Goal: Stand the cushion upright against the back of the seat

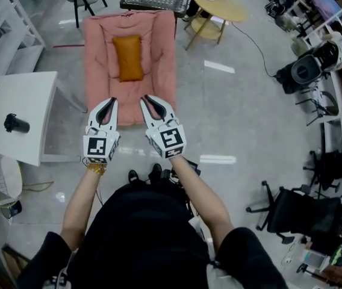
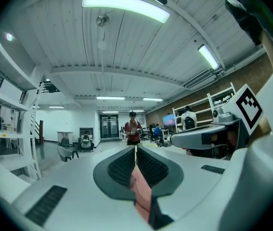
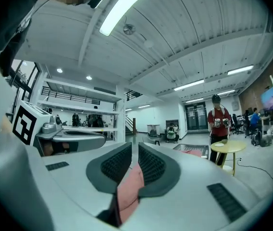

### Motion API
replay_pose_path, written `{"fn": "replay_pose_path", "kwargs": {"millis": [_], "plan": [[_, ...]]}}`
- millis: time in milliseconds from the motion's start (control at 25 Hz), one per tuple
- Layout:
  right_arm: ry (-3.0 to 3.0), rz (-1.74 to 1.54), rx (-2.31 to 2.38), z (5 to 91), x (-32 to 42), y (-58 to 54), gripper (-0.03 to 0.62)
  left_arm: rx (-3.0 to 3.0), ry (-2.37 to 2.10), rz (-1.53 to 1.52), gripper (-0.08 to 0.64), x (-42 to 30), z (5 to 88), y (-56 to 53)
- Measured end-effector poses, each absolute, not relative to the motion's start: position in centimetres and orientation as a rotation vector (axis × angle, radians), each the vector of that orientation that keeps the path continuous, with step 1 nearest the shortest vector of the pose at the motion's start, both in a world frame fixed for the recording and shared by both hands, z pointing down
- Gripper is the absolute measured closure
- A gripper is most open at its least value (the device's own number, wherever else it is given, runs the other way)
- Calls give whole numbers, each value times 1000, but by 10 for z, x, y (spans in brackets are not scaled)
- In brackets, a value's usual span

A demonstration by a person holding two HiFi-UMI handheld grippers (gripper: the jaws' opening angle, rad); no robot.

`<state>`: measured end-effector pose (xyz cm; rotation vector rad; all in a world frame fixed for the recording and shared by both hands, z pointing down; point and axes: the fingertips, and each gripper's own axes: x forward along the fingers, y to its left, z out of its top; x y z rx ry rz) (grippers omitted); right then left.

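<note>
My left gripper (image 1: 111, 101) is clamped almost shut on pink fabric, seemingly the near edge of the seat (image 1: 159, 59). The cushion (image 1: 128, 57) lies flat on that seat, well beyond both grippers. My right gripper (image 1: 146, 98) pinches the same edge, its jaws barely apart.

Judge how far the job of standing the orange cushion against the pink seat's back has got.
Done: nothing yet; the orange rectangular cushion lies flat on the middle of the pink padded seat. In hand: the left gripper and right gripper are each shut on pink fabric at the seat's near edge. Left: standing the cushion upright against the seat's back.
</note>
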<state>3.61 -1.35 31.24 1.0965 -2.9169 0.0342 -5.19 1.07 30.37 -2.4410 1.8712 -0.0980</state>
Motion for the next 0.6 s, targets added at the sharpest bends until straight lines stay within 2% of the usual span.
{"fn": "replay_pose_path", "kwargs": {"millis": [600], "plan": [[-2828,87,1146,358,27,1,541,-2443,1918,-164,535,-45,345,22]]}}
